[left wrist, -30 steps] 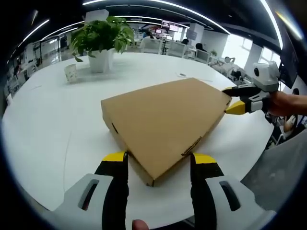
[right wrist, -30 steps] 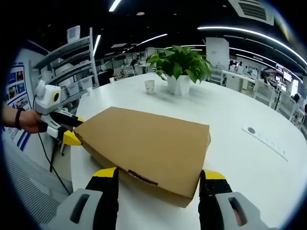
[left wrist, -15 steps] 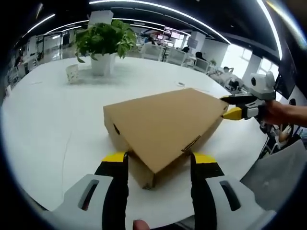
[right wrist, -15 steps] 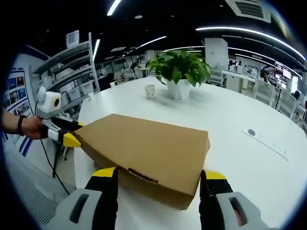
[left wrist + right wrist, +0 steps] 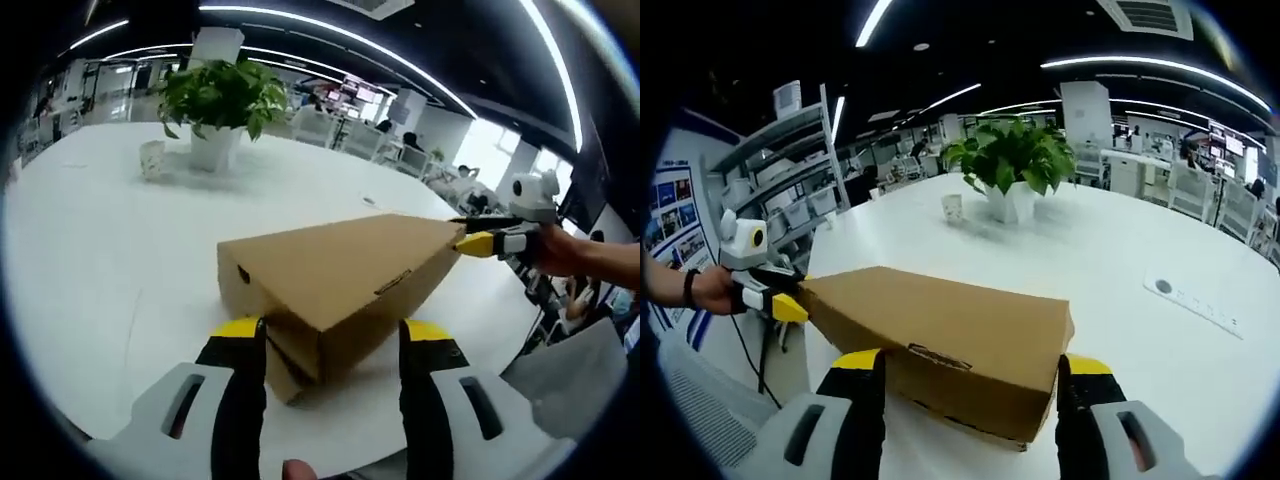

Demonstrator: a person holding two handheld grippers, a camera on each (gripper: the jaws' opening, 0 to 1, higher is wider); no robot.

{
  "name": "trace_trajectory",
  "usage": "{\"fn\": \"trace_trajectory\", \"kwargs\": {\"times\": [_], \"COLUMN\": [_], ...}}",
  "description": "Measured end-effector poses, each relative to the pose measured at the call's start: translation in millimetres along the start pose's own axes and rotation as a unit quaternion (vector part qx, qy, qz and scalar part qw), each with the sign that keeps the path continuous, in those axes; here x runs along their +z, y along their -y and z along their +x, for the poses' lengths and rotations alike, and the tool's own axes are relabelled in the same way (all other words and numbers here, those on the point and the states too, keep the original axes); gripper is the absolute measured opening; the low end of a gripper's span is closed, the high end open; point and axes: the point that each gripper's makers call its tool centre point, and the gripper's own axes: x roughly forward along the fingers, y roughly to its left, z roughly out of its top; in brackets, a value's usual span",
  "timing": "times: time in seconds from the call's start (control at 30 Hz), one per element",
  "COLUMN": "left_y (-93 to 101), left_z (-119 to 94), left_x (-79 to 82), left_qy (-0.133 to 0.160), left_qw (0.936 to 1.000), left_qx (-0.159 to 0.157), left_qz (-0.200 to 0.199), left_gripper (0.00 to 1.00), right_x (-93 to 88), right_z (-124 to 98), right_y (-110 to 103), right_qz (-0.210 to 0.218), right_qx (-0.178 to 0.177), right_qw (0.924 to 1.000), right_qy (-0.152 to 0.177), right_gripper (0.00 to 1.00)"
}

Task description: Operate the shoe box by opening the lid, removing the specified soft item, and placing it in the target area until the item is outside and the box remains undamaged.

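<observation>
A brown cardboard shoe box stands on the white table (image 5: pixel 90 250). Its lid (image 5: pixel 340 265) is tilted up off the base (image 5: pixel 285 365), with a shadowed gap under the near corner. My left gripper (image 5: pixel 330 330) is open, its yellow-tipped jaws straddling that near corner and touching the lid's edges. The right gripper (image 5: pixel 470 240) meets the far right corner, held by a hand (image 5: pixel 590 255). In the right gripper view the lid (image 5: pixel 940 315) sits raised above the base (image 5: pixel 960 400) between the open right gripper (image 5: pixel 970 362) jaws. The left gripper (image 5: pixel 788 305) touches the lid's left corner. The box's inside is hidden.
A potted plant (image 5: pixel 222 100) and a small paper cup (image 5: pixel 151 158) stand behind the box, seen also as plant (image 5: pixel 1012 160) and cup (image 5: pixel 953 207). A flat white strip (image 5: pixel 1195 300) lies on the table to the right. Shelving (image 5: pixel 790 150) stands beyond the table edge.
The lid has lifted off the base at both held corners, opening a gap beneath it. Both cameras rose with it. Jaw spacing looks the same.
</observation>
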Motion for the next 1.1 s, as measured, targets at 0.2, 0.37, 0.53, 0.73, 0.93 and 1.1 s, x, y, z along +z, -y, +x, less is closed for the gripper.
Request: {"fn": "trace_trajectory", "kwargs": {"times": [0.2, 0.37, 0.53, 0.73, 0.93, 1.1], "left_y": [0.9, 0.7, -6.9, -12.9, -19.0, -33.3], "left_z": [-4.4, -8.0, -7.2, -4.6, -7.6, -7.2], "left_x": [11.2, 22.1, 29.2, 34.4, 42.0, 48.5], "left_qy": [-0.001, 0.013, 0.019, 0.016, 0.013, 0.015], "left_qw": [0.9996, 0.9994, 0.9988, 0.9965, 0.9862, 0.9814], "left_qx": [-0.012, -0.015, -0.001, 0.027, 0.066, 0.095], "left_qz": [0.025, 0.027, 0.044, 0.078, 0.151, 0.166], "left_gripper": [0.49, 0.48, 0.43, 0.42, 0.40, 0.38], "right_x": [17.6, 34.7, 43.7, 54.1, 63.9, 73.9], "right_z": [-1.5, -1.8, 0.4, -0.2, 1.1, 2.6], "right_y": [0.9, 3.6, 4.8, 6.7, 9.2, 10.0], "right_qz": [0.022, 0.042, 0.044, 0.039, 0.044, 0.035], "right_qx": [-0.001, -0.002, -0.004, -0.010, -0.013, -0.016], "right_qw": [0.9997, 0.9987, 0.9984, 0.9984, 0.9978, 0.9980], "right_qy": [0.010, 0.031, 0.034, 0.039, 0.047, 0.050], "right_gripper": [0.67, 0.67, 0.66, 0.65, 0.64, 0.63]}}
